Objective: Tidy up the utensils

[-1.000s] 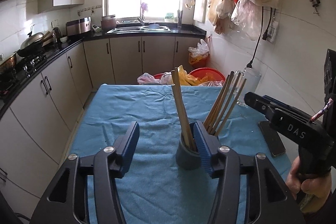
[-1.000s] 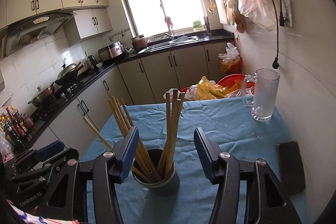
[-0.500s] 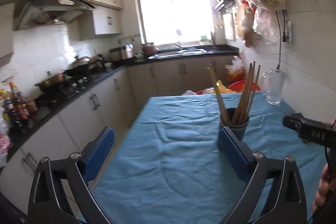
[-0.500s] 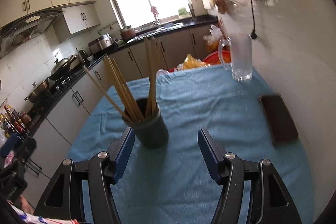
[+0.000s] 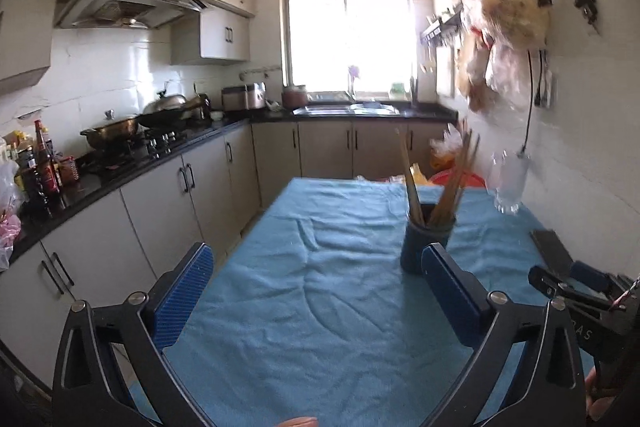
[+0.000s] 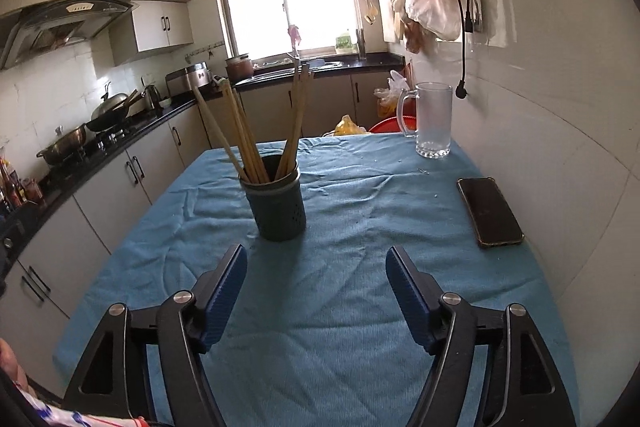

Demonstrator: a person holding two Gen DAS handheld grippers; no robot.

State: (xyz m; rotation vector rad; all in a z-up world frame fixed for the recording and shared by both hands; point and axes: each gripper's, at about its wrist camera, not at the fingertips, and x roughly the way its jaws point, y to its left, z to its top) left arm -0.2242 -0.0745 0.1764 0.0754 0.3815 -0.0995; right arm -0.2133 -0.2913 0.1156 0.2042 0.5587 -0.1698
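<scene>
My left claw [image 5: 316, 267] opening wide, nothing between pads. My right claw [image 6: 316, 267] opening, empty. Chopsticks [image 6: 256, 131] upright in holder [image 6: 278, 205] on counter [image 6: 340, 307], untouched.

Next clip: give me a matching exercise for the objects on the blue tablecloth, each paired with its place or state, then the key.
Things:
1. wooden chopsticks
2. clear glass mug
3. black smartphone
4. dark perforated utensil holder

Place or state:
A. lying flat near the white tiled wall
B. upright mid-table on the blue tablecloth
C. empty, at the table's far corner
D. standing fanned out inside a container

Pairs: 1-D, 2-C, 3-A, 4-B
</scene>
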